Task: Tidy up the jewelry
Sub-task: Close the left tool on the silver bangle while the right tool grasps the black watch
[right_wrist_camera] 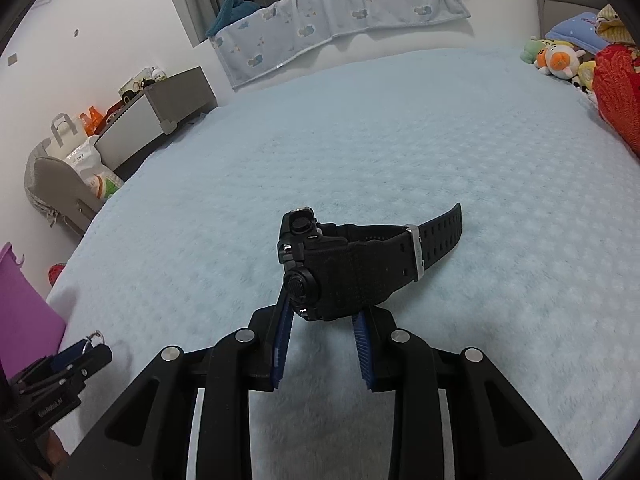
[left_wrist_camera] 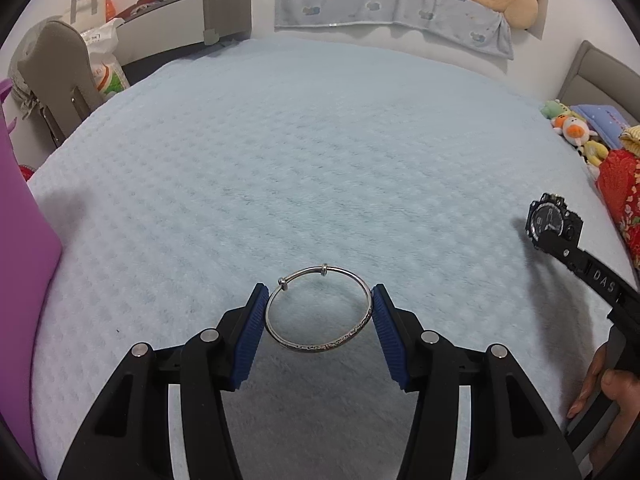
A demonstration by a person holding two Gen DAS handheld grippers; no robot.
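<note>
A thin silver bangle hangs level between the blue pads of my left gripper, which is shut on it at its left and right sides, just above the pale blue blanket. A chunky black wristwatch sits in my right gripper, whose blue pads press on the case and strap from both sides; the strap's tail sticks out to the right. In the left wrist view the same watch shows at the far right, lifted off the blanket. In the right wrist view the left gripper is at the lower left.
A purple box stands at the bed's left edge. Red patterned fabric and plush toys lie along the right side. A grey chair and a nightstand stand beyond the left edge. A person's hand grips the right tool.
</note>
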